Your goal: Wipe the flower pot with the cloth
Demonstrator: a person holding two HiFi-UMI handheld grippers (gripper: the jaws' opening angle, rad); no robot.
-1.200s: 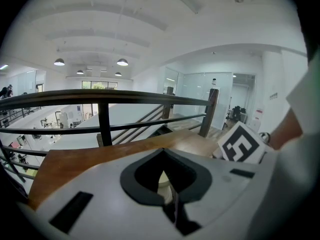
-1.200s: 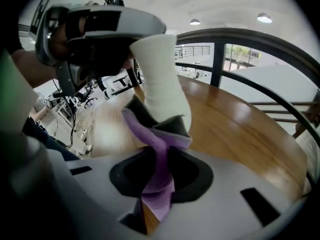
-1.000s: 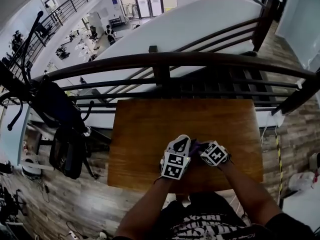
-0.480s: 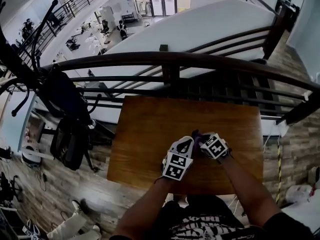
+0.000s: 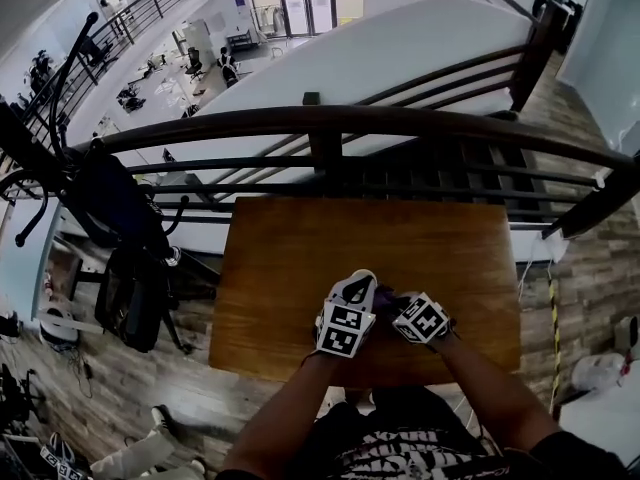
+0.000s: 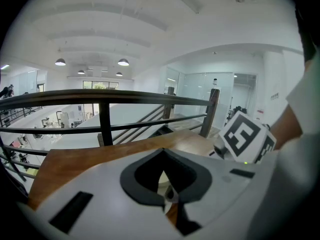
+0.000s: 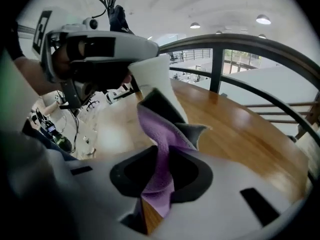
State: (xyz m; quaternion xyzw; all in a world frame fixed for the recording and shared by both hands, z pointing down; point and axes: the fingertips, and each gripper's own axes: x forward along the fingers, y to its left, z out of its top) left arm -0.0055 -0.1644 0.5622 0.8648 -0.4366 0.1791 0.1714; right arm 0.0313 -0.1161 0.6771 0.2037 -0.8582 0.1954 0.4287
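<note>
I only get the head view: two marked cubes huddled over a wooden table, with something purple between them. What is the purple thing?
Observer: A cloth, pinched in the right gripper.
Visitor: Is there a pot anywhere?
Observer: Yes, a white pot, held by the left gripper.
Visitor: Does the cloth touch it?
Observer: The cloth's upper end appears to lie against the pot's side, as the right gripper view shows it.

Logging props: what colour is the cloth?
Purple. The cloth shows best in the right gripper view.
</note>
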